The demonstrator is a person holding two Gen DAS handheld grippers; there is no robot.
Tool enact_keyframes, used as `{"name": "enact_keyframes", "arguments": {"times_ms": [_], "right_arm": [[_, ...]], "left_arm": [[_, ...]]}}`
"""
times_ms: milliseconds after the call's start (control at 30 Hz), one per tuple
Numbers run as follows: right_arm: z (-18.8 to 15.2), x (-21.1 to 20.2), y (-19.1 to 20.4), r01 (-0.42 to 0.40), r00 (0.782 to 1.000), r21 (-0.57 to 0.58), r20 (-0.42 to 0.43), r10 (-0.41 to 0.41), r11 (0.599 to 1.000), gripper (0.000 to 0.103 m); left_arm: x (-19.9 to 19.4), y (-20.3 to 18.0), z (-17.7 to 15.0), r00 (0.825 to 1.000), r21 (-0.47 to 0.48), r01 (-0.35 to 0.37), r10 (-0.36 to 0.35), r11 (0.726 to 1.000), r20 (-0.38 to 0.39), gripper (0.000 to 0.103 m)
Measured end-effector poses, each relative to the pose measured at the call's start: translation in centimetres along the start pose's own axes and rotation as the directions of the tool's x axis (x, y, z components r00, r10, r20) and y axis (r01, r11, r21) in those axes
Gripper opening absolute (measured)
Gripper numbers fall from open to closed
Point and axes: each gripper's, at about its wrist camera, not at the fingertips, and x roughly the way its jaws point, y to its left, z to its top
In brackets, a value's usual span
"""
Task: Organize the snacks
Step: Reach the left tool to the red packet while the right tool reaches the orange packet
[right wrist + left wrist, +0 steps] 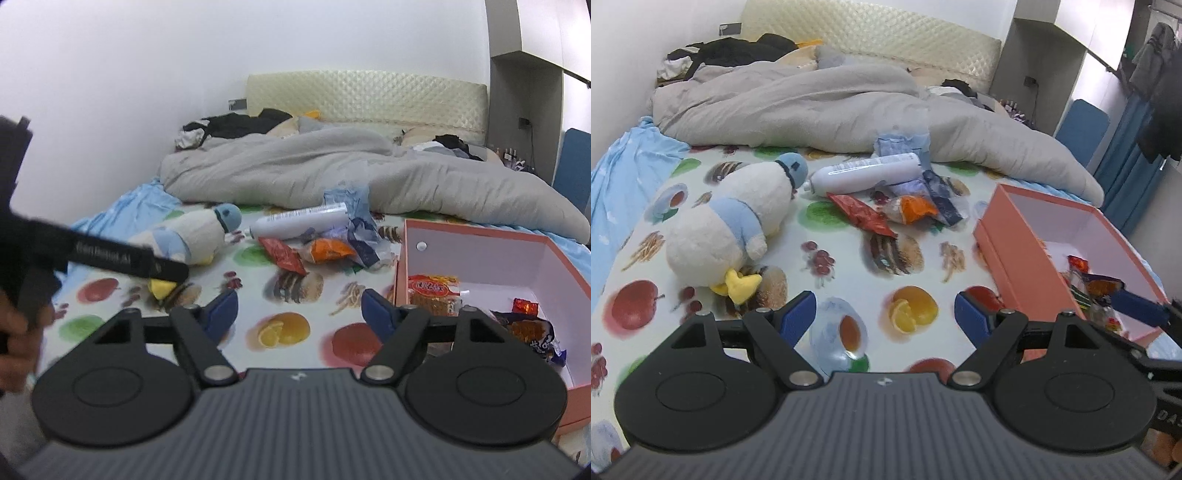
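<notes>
"GenRobot.AI" is showing on left gripper (162,267); both it and right gripper (299,312) are gaping wide, empty. Snack pile (905,206) is lying mid-bed, pink box (480,236) at bed's right edge, open sheet between

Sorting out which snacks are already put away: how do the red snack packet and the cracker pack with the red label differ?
The red snack packet lies loose on the fruit-print sheet; the cracker pack sits inside the pink box. The red snack packet is opaque and crumpled; the cracker pack is clear, with brown crackers showing through. The red snack packet lies against the snack pile; the cracker pack stands apart from the box's other snacks. Neither gripper holds either.
</notes>
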Motion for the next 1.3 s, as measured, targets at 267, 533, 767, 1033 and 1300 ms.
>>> {"name": "enact_keyframes", "arguments": {"times_ms": [267, 533, 767, 1033, 1300], "right_arm": [[-0.7, 4.0, 1.2, 0.034, 0.999, -0.024, 0.015, -0.033, 0.999, 0.057], [-1.9, 10.6, 2.0, 0.101, 0.995, -0.091, 0.014, -0.1, 0.991, 0.056], [-2.1, 19.1, 2.4, 0.201, 0.973, -0.275, -0.059, -0.225, 0.94, 0.053], [-0.6, 26.0, 3.3, 0.24, 0.956, -0.402, -0.062, -0.288, 0.883, 0.04], [-0.6, 29.6, 4.4, 0.307, 0.933, -0.574, 0.025, -0.358, 0.759, 0.039]], "left_arm": [[4.9, 2.4, 1.2, 0.999, -0.066, 0.036, -0.035, 0.997, 0.013, 0.085], [13.4, 4.4, 2.0, 0.996, -0.184, 0.082, -0.086, 0.98, -0.014, 0.084], [21.2, 5.7, 5.2, 0.987, -0.274, 0.136, -0.155, 0.952, -0.049, 0.084], [28.8, 8.1, 8.2, 0.971, -0.388, 0.172, -0.222, 0.905, -0.087, 0.084], [33.0, 9.6, 9.7, 0.976, -0.425, 0.124, -0.187, 0.897, -0.109, 0.083]]}}
